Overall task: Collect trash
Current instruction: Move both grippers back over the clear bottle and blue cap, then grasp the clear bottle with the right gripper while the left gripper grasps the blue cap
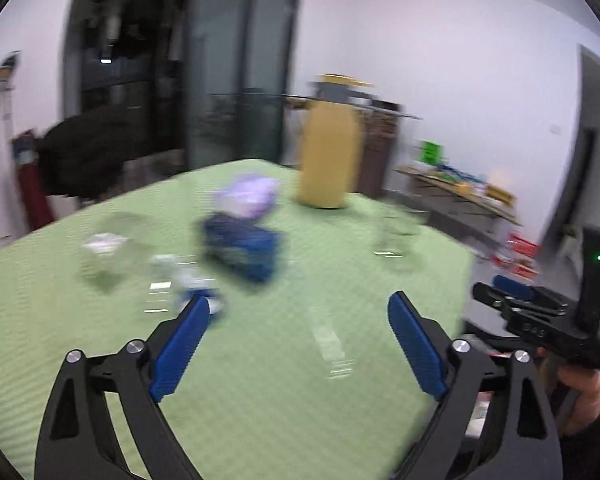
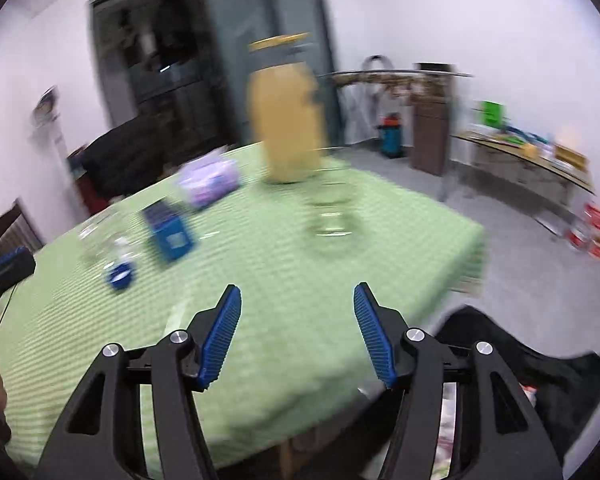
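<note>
Both views are motion-blurred. A green-clothed table [image 1: 260, 360] [image 2: 280, 280] holds a blue carton [image 1: 240, 246] [image 2: 168, 228], a purple packet [image 1: 248, 194] [image 2: 210, 178], a small blue-and-white piece [image 1: 198, 284] [image 2: 120, 272], clear cups [image 1: 104, 252] [image 2: 332, 208] and a tall yellow bin [image 1: 328, 156] [image 2: 286, 120]. My left gripper [image 1: 298, 312] is open and empty above the table's near part. My right gripper [image 2: 298, 300] is open and empty near the table's right front edge; it also shows in the left wrist view [image 1: 540, 320].
A dark glass door [image 1: 172, 72] stands behind the table. A low bench with clutter [image 2: 532, 156] lines the right wall. A brown cabinet [image 2: 430, 132] stands by it. Black fabric [image 2: 520, 360] lies below the table's right edge.
</note>
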A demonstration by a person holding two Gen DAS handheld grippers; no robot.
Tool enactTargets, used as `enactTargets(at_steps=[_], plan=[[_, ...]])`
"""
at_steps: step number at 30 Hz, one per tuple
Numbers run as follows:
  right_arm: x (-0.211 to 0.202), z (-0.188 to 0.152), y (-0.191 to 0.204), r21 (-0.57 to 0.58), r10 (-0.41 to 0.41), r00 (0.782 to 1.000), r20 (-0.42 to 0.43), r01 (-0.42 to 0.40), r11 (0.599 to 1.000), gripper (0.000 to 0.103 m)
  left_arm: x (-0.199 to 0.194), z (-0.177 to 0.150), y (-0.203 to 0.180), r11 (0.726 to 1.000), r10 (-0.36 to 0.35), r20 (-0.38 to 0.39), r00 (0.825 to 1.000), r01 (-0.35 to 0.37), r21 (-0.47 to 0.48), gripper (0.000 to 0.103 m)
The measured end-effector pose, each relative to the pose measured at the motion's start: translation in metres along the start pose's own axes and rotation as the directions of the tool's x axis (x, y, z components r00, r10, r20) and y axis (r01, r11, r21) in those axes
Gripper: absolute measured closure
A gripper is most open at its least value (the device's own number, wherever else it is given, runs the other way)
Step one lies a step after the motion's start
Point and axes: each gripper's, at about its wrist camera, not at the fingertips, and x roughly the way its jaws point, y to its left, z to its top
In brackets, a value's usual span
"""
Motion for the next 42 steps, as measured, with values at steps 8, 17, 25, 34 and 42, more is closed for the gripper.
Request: enactTargets(at_steps=[8,17,25,34,42], plan=[[0.058,0.003,0.119,-0.2,0.099,0.986,-0.133,-0.124,0.972,0.041,-0.018,-0.018,0.133,0.971,0.143,-0.042,0.989,-0.148,-0.188,0.014],[0.105,-0.003,0.189,-0.286,0.1,0.968,-0.232,-0.166,0.944,0.041,-0.005,-0.04,0.212,0.931,0.228,-0.16,0.96,-0.263,-0.254,0.014],[0.134,0.007,0.232,-0.367,0.107,0.968,-0.225,-0.186,0.911,0.036,0.022,-0.054,0.261,0.906,0.232,-0.257,0.938,-0.304,-0.295,0.012],[0.195,0.027,0.277,-0.439,0.152,0.954,-0.259,-0.257,0.861,0.036,0.05,-0.05,0.272,0.905,0.233,-0.289,0.928,-0.316,-0.285,0.012],[0.221,0.048,0.283,-0.442,0.171,0.952,-0.253,-0.271,0.855,0.1,0.077,-0.043,0.258,0.918,0.232,-0.29,0.929,-0.308,-0.252,0.012]])
